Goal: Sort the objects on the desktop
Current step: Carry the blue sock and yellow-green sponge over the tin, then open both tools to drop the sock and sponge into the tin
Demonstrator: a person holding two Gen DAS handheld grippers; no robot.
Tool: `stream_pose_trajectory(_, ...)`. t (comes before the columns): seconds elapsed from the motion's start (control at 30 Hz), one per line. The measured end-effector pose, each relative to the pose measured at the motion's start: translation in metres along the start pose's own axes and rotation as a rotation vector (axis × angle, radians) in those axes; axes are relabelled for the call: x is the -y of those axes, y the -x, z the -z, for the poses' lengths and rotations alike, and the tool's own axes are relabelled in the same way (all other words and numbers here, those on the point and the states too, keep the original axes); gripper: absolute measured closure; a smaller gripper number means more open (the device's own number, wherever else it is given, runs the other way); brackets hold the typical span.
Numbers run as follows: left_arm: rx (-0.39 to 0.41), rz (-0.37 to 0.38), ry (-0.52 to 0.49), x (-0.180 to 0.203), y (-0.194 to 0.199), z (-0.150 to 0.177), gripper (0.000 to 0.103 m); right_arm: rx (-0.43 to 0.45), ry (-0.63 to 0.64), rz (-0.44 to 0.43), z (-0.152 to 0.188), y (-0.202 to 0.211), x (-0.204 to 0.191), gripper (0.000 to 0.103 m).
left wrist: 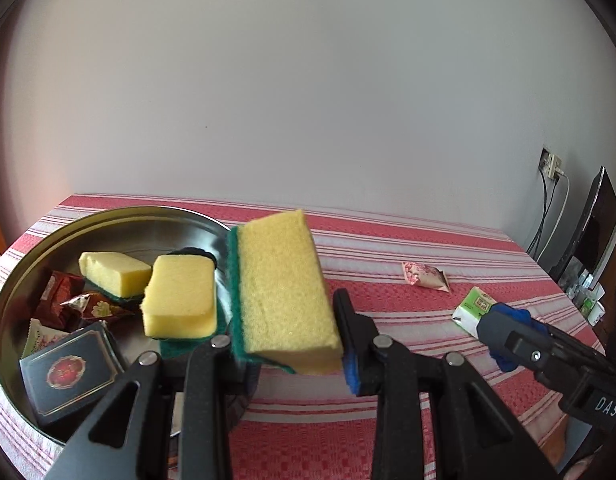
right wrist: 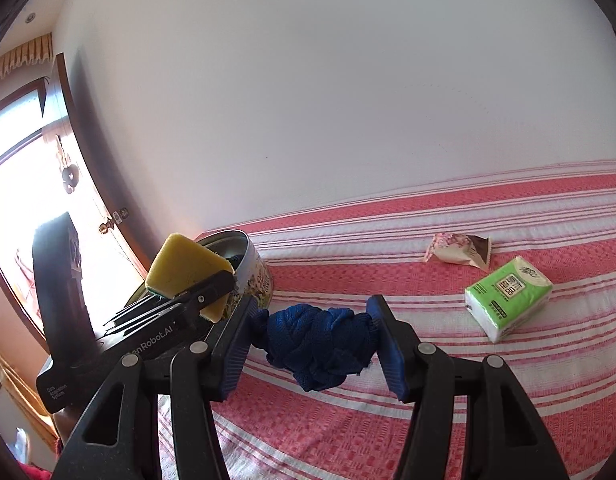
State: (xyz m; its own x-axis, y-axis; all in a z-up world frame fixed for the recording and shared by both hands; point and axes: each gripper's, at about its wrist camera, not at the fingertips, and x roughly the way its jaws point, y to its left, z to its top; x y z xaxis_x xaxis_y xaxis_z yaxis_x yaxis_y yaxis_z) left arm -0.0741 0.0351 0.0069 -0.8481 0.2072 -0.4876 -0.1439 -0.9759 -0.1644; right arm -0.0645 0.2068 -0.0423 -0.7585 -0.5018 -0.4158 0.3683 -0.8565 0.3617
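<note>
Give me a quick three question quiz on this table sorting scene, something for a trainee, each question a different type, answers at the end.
1. True or false: the left tongs hold a yellow sponge with a green scrubbing side.
2. Multiple choice: what is between the right tongs? A) tissue pack B) bundled blue cloth C) snack packet
3. Short answer: which two things lie loose on the striped tablecloth, outside the round metal tin?

Key
1. True.
2. B, the blue cloth.
3. The green tissue pack and a small snack packet.
</note>
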Motion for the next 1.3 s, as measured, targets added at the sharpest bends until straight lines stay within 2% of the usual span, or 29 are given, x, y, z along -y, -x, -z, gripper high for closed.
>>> stream_pose_trajectory(0.23,-0.008,0.112,0.102,-0.030,0.017,-0.002,0.072,0.029,0.064,-0.007,-0.007,0.002,-0.028,0.044)
stream_pose_trajectory(0.5,0.022,0.084,0.112,-0.043,0.032,-0.002,0.072,0.046,0.090,-0.036,-0.013,-0.002,-0.043,0.044)
stream_pose_trajectory(0.63,0.021,0.017,0.108,-0.052,0.036,-0.005,0.072,0.053,0.079,-0.081,-0.019,-0.007,-0.049,0.044)
stream_pose_trajectory(0.87,0.028,-0.148,0.114,-0.073,0.040,-0.008,0.072,0.066,0.122,-0.139,-0.030,-0.030,-0.078,0.043)
stream_pose_trajectory(1.03,0.044,-0.312,0.073,-0.089,0.043,-0.010,0.072,0.071,0.148,-0.154,-0.034,-0.047,-0.098,0.043)
stream_pose_trajectory(1.3,-0.001,-0.390,0.109,-0.115,0.033,-0.005,0.072,0.116,0.141,-0.138,-0.047,-0.072,-0.121,0.043)
